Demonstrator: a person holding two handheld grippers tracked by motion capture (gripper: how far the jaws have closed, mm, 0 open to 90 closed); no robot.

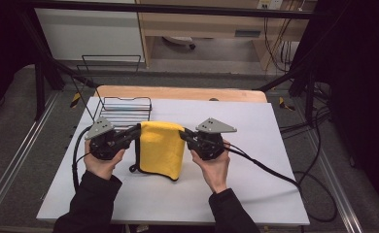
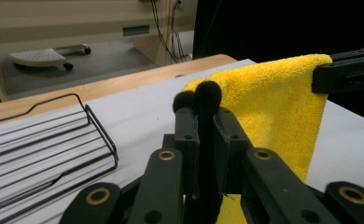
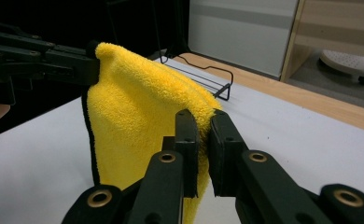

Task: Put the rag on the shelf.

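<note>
A yellow towel (image 1: 162,148) hangs above the white counter (image 1: 255,160), top edge stretched level between left tool (image 1: 135,132) and right tool (image 1: 183,134), each clamped on a corner, long side dropping downward.

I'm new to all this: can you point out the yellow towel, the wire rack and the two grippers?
yellow towel (image 1: 161,149): high view, middle of the hanging cloth.
wire rack (image 1: 125,112): high view, its bars.
left gripper (image 1: 137,131): high view, tips on the towel's corner.
right gripper (image 1: 182,133): high view, tips on the other corner.
</note>
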